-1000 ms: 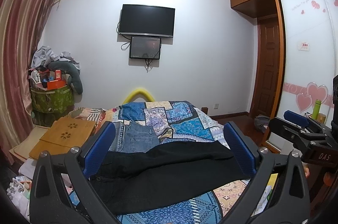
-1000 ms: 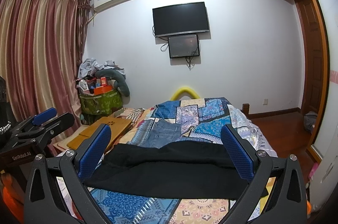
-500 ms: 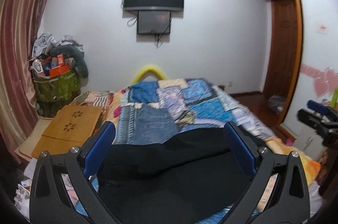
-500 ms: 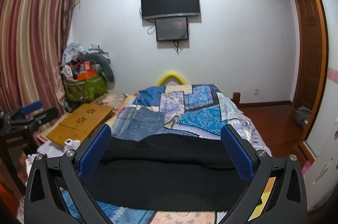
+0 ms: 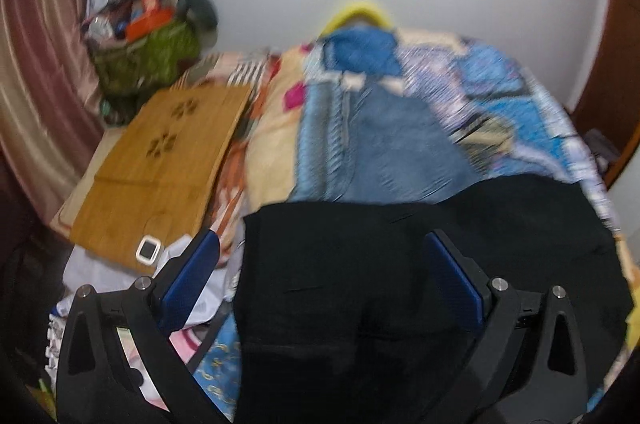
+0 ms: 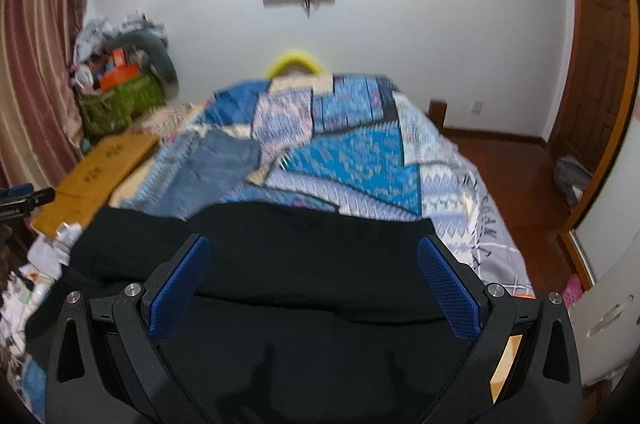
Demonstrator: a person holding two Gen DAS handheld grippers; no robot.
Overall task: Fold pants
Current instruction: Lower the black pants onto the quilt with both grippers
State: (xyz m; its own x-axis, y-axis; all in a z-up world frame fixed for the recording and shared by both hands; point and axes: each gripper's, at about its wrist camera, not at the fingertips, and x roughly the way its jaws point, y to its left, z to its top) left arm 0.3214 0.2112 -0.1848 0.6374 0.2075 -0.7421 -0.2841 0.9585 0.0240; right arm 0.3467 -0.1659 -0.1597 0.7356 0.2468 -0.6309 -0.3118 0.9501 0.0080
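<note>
Both cams pitched down since earlier frame, closer over black pants (image 5: 400, 264) spread across near end of bed (image 6: 460, 192). Left hand-held gripper (image 5: 320, 280) and right hand-held gripper (image 6: 314, 280): jaws wide apart, holding nothing. Pants soft, light, limp; you pinch waistband corner and hem edge.

— What lies on the patchwork bedspread (image 6: 360, 152)?
— A pair of blue jeans (image 5: 396, 140). Beside the bed is a wooden board (image 5: 160, 160), and a green basket (image 6: 120, 100) full of things.
</note>
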